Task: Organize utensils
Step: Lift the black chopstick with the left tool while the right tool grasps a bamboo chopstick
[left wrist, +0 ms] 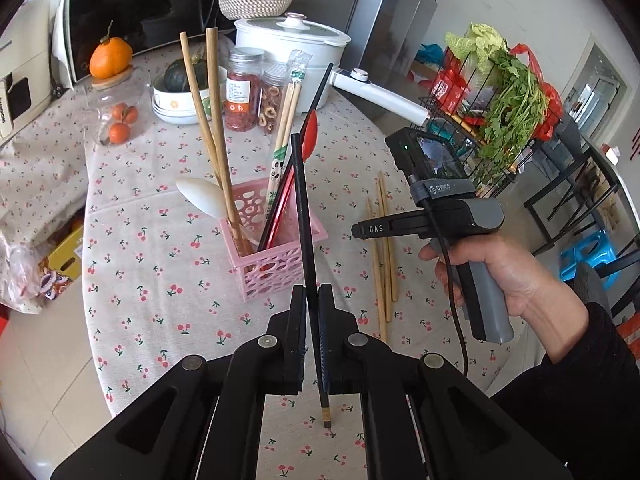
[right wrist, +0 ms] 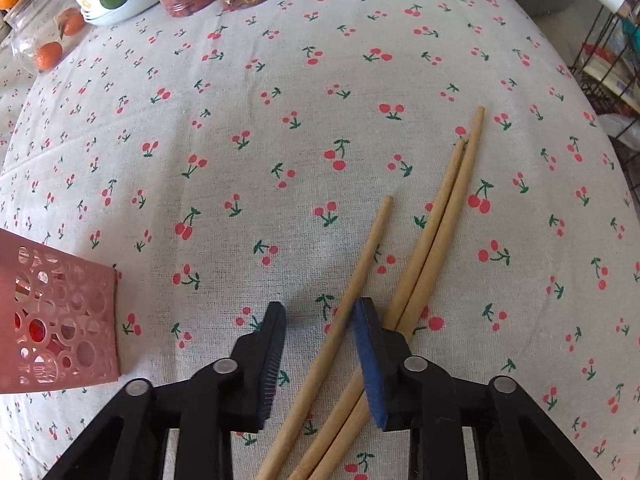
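My left gripper [left wrist: 313, 292] is shut on a black chopstick [left wrist: 302, 208] whose far end leans over the pink basket [left wrist: 276, 268]. The basket holds long wooden chopsticks [left wrist: 212, 128], a white spoon [left wrist: 202, 196], a red spoon [left wrist: 310, 132] and wrapped chopsticks [left wrist: 286, 120]. To the right, a hand holds my right gripper [left wrist: 360, 230] over three wooden chopsticks [left wrist: 382, 276] lying on the cherry-print cloth. In the right wrist view my right gripper [right wrist: 320, 308] is partly open. One chopstick [right wrist: 360, 256] lies between the jaws, untouched by the pads. The other pair [right wrist: 444, 216] runs under the right finger.
The pink basket [right wrist: 60, 320] stands left of the right gripper. At the table's back are a white pot [left wrist: 292, 40], two jars [left wrist: 242, 88], a bowl with a green squash [left wrist: 176, 96], a glass jar of tangerines [left wrist: 120, 120] and an orange [left wrist: 110, 58]. A wire rack with greens [left wrist: 504, 100] stands right.
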A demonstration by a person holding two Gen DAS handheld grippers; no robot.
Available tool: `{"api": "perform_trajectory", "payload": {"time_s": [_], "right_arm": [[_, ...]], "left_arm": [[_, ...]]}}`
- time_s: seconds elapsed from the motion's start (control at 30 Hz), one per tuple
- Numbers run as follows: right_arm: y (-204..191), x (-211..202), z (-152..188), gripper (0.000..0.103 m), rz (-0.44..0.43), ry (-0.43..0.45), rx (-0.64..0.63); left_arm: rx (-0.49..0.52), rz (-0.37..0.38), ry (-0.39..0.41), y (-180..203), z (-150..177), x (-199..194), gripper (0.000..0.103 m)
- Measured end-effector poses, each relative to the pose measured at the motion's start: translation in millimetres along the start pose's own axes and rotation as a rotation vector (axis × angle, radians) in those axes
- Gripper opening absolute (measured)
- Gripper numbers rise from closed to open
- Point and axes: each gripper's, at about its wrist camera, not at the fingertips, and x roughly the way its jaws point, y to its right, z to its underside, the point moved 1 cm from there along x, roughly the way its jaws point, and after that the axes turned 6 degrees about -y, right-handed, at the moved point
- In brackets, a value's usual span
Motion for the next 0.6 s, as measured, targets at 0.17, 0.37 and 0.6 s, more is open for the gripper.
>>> {"api": "perform_trajectory", "payload": {"time_s": [0.17,0.37,0.6], "right_arm": [[-19.8,2.7,6.1,0.021,0.084,0.039,-0.067],[-21.1,-0.7,18.8,0.006,-0.004,0.077,-0.092],[-29.8,-66.9,44.0,0.006,-0.106,0.282,-0.143]], "left_arm": [[-0.015,-0.004,0.008,-5.8,1.6,-2.4,0.006],[-0.034,-0.021,0.046,-19.1,8.9,-10.9,0.005],[-0.036,-0.026,0.133,-21.8,10.9,-39.2,0.005]]}}
